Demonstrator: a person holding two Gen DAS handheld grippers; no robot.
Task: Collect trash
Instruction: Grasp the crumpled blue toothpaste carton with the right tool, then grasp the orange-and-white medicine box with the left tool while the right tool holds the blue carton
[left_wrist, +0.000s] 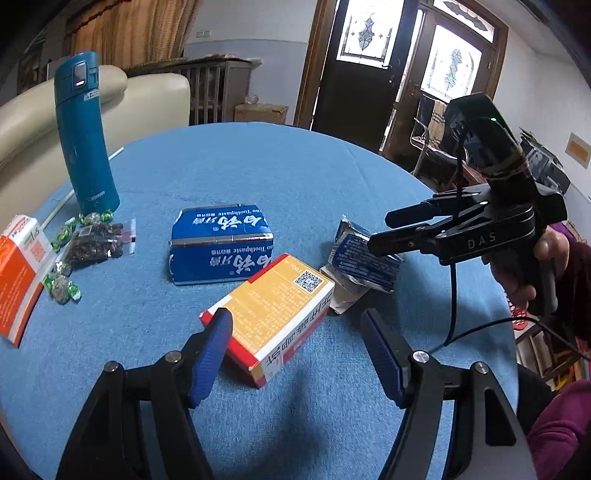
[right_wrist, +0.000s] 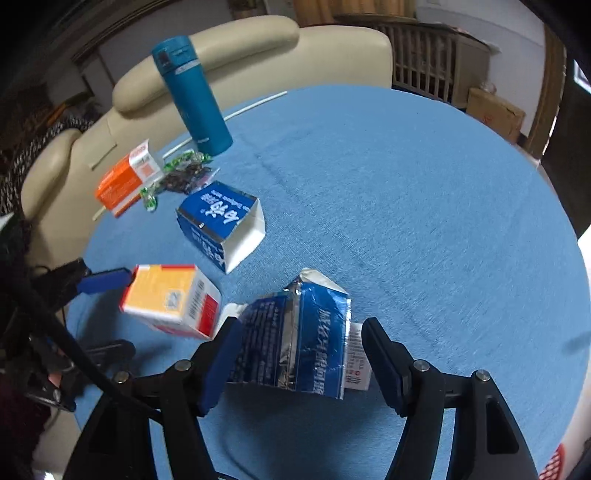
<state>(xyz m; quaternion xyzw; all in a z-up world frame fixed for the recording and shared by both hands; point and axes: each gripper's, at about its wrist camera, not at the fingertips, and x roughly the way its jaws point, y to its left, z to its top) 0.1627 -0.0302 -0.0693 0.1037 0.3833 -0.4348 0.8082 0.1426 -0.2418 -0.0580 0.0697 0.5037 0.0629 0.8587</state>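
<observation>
The left hand-held gripper (left_wrist: 295, 332) stood open around the yellow box (left_wrist: 271, 314); the right hand-held gripper (right_wrist: 299, 354), lower centre, gaped around the crumpled blue carton (right_wrist: 295, 343).

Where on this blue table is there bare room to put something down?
The far and right side of the table, beyond the blue toothpaste box, is bare. It is crowded on the left around the bottle, sweets and orange box.

Upright teal flask (left_wrist: 84, 136), wrapped candies (left_wrist: 62, 286), cream sofa (right_wrist: 229, 55)
</observation>
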